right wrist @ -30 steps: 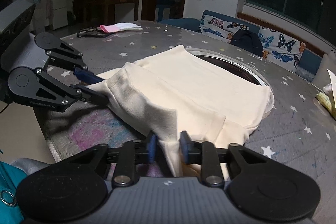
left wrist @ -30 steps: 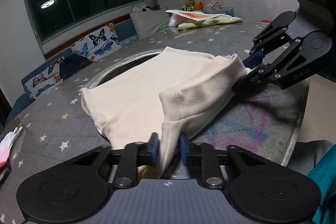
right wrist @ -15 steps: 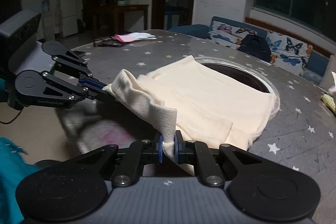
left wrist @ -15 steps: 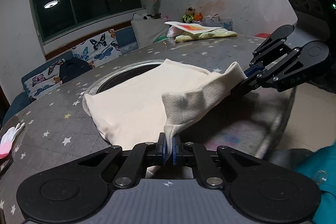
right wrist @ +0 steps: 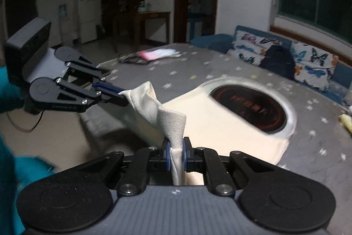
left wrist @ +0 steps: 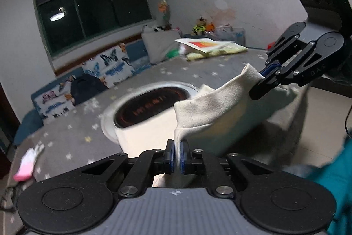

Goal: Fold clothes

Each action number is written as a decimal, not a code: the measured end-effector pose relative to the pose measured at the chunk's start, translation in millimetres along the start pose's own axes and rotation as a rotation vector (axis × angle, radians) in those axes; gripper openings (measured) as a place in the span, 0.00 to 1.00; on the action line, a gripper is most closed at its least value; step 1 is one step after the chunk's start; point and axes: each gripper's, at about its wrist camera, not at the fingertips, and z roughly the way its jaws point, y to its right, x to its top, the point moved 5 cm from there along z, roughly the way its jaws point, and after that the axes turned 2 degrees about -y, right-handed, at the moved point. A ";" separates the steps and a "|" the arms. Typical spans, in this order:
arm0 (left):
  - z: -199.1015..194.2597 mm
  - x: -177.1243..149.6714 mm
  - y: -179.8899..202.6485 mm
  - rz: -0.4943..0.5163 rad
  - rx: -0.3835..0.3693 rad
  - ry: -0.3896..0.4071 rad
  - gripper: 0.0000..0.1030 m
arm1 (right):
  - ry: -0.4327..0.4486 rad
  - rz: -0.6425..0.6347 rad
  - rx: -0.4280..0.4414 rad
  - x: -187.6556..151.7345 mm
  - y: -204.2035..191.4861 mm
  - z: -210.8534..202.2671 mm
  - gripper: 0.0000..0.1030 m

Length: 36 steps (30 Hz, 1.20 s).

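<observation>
Cream garment: near hem raised off the star-print table, far part lying by the round inset; blur hides detail. Left gripper and right gripper each clamped on 1 corner. 1 second ago: hem lower, jaws wider.

My room is dim — one ceiling lamp mirrors in the dark window. Motion smears the table and cloth; my fisheye views bend at black corners — doorway unlit.
</observation>
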 end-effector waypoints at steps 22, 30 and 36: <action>209.6 13.7 -66.5 -0.074 0.150 -0.221 0.11 | -0.132 0.133 -0.231 13.9 129.4 172.3 0.18; 213.9 7.0 -68.7 -0.086 0.184 -0.244 0.27 | -0.107 0.207 -0.281 4.1 143.0 157.7 0.32; 213.9 6.8 -72.4 -0.102 0.216 -0.249 0.44 | -0.135 0.228 -0.311 -8.7 150.3 144.3 0.32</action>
